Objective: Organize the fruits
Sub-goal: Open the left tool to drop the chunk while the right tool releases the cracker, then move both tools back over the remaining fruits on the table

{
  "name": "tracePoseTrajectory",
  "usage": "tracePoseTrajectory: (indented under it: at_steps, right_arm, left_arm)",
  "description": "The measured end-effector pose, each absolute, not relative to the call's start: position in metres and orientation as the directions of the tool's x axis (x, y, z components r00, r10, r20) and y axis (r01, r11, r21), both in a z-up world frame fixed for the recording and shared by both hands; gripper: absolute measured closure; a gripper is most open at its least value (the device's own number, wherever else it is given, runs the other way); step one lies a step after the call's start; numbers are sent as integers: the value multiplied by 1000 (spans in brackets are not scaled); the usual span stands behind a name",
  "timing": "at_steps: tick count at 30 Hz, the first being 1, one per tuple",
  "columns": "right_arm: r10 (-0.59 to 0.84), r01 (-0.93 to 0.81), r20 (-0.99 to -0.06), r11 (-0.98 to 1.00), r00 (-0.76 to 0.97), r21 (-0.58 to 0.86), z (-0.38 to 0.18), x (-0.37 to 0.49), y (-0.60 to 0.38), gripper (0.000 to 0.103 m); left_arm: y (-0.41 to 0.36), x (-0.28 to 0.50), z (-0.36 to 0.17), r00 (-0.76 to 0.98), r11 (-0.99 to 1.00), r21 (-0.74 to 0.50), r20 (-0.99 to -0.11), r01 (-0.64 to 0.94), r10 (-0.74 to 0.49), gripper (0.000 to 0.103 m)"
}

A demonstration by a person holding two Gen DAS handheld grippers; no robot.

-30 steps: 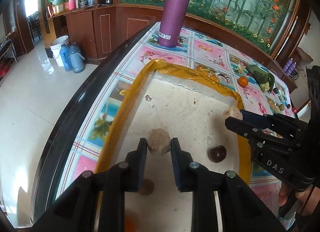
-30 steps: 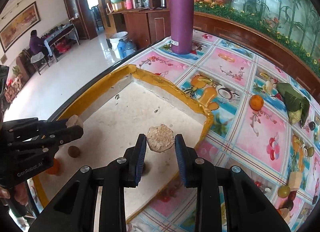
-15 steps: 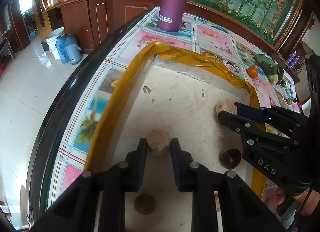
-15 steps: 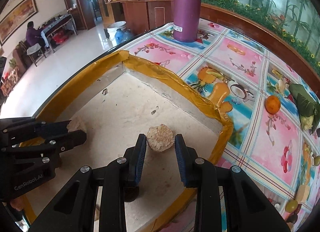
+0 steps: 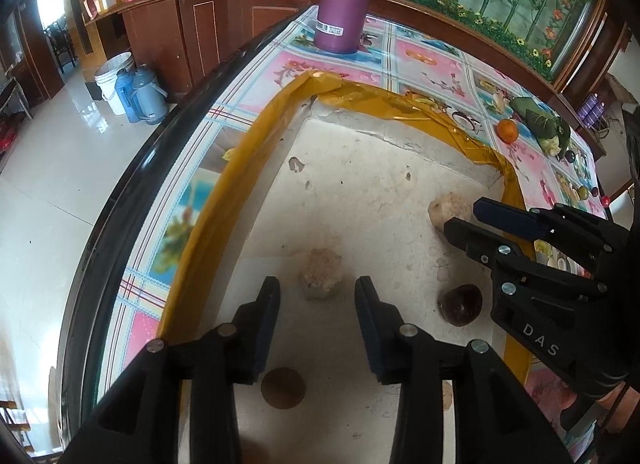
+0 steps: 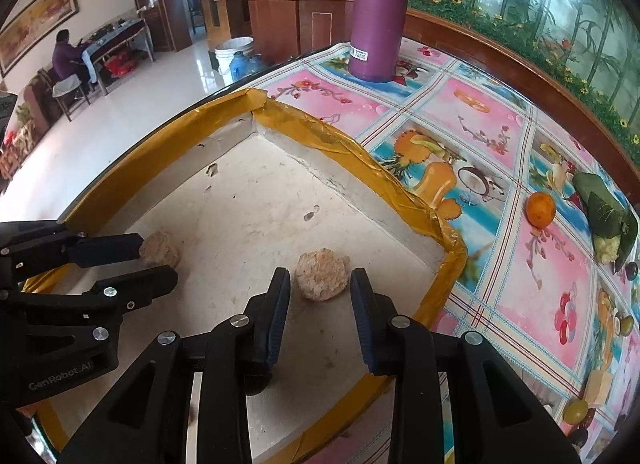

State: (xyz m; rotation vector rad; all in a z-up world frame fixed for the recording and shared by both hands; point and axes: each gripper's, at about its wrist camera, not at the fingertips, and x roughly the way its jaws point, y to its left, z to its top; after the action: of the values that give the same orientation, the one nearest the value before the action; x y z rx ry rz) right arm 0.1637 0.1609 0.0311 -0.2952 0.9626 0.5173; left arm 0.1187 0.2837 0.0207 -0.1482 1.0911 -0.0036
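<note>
While both tools hover low inside the tray, the scene reads left to right like this:

Tray: a shallow white box (image 5: 360,168) rimmed with yellow tape sits at the counter's left edge, close to the person; it looks to be the collecting place for the fruits.

Left tool: the left tool (image 5: 316,300) stands with its jaws well apart and nothing between the pads. A pale, rough lump (image 5: 320,274) lies on the tray floor just ahead of the gap, free of both fingers, so I judge it has been set down there on purpose.

Brown round fruit: a small one (image 5: 283,387) lies on the tray floor below the left tool, partly hidden by its frame.

Dark fruit: a glossy brown one (image 5: 460,305) rests near the tray's right wall.

Right tool: the right tool (image 6: 320,292) is likewise spread wide and empty, its own pale lump (image 6: 322,274) lying on the floor between the fingertips without touching them, near the tray's right wall.

Still to sort: an orange (image 6: 540,209) and a green leafy bundle (image 6: 608,220) lie well apart from the tray toward the counter's right edge, with small dark and green fruits beyond.

Purple flask: it (image 6: 378,12) stands upright at the counter's far edge, clear of the work.
</note>
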Motion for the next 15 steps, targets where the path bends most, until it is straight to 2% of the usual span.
tracePoseTrajectory:
  at_steps: [2, 4, 7, 15]
  right_arm:
    - [294, -538, -834, 843, 467, -3, 35, 160, 158, 73]
    - [300, -537, -828, 844, 473, -1, 39, 155, 155, 73]
    - [313, -526, -821, 850, 478, 18, 46, 145, 148, 71]
    - [356, -492, -796, 866, 489, 85, 61, 110, 124, 67]
  left_arm:
    - [284, 114, 24, 469, 990, -114, -881, -78, -65, 56]
    - [283, 108, 28, 482, 993, -86, -876, -87, -34, 44]
    - [283, 96, 33, 505, 994, -53, -863, -99, 4, 38]
    - [272, 66, 41, 538, 988, -76, -843, -137, 10, 32]
